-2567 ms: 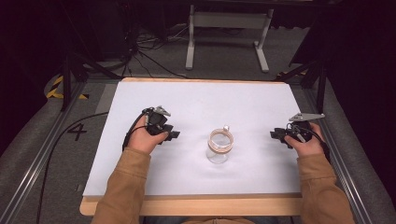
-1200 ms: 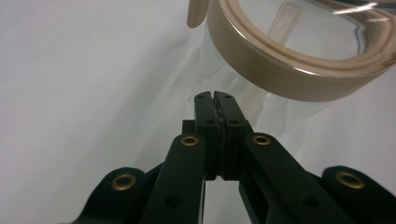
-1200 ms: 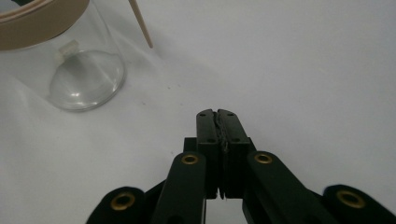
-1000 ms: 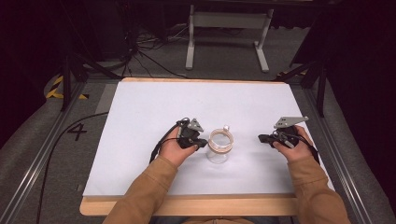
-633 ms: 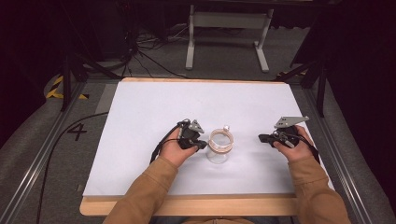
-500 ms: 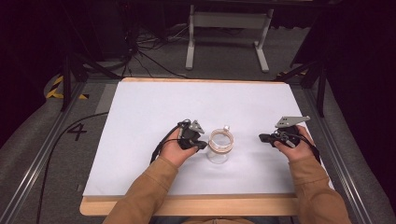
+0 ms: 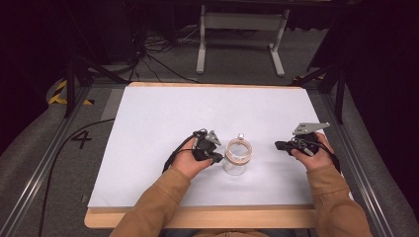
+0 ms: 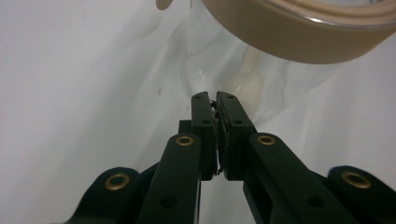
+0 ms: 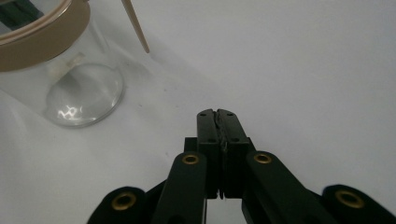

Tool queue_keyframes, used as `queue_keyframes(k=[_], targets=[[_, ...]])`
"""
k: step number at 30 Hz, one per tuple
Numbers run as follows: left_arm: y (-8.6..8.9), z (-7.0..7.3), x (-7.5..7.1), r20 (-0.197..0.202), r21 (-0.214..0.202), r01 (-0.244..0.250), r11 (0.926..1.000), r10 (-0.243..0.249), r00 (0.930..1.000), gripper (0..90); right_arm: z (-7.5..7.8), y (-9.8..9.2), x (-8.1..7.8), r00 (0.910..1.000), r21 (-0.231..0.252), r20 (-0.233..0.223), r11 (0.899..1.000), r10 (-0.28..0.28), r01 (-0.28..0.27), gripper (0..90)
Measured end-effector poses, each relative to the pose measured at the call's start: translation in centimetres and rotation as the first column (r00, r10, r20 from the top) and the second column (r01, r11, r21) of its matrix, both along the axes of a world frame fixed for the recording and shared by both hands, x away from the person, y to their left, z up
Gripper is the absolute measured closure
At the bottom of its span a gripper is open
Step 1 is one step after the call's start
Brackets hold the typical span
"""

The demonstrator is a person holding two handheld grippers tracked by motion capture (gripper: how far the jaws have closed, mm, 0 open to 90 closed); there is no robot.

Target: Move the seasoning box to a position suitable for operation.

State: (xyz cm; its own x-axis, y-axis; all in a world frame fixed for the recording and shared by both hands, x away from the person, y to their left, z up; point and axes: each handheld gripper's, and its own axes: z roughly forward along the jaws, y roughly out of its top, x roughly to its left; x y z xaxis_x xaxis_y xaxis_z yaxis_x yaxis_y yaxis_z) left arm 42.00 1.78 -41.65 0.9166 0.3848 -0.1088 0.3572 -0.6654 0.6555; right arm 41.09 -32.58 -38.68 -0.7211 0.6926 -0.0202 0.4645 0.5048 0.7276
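The left hand-held gripper (image 7: 215,157) sits right against the left side of the glass jar (image 7: 236,159), its jaws drawn narrow with a thin slit between the pads and nothing gripped; they have just been opening a little, and in the left gripper view its tips (image 8: 214,99) point at the jar's lower wall (image 8: 219,60), which rises just ahead and above them; the right hand-held gripper (image 7: 279,145) rests well apart on the jar's other side, jaws pressed together and empty, and from the right gripper view the jar (image 9: 70,79) lies ahead and off to the left of its tips (image 9: 217,113); so the left hand is plainly the nearer one. The jar stands upright near the middle of the white bench (image 7: 163,108), long axis vertical, mouth up, ringed by a tan collar (image 7: 238,150). Count: two hand-held grippers, one jar, one collar on it.
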Motion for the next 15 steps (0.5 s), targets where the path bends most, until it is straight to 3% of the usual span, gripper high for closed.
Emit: queue_keyframes(k=[15], targets=[[-1.2,0.3,-0.5,0.0,0.03,0.054,0.9981,-0.054,0.9985,86.1,0.0,-0.2,-0.3,1.0,-0.002,0.0,1.0,-0.002,0.002,89.5]])
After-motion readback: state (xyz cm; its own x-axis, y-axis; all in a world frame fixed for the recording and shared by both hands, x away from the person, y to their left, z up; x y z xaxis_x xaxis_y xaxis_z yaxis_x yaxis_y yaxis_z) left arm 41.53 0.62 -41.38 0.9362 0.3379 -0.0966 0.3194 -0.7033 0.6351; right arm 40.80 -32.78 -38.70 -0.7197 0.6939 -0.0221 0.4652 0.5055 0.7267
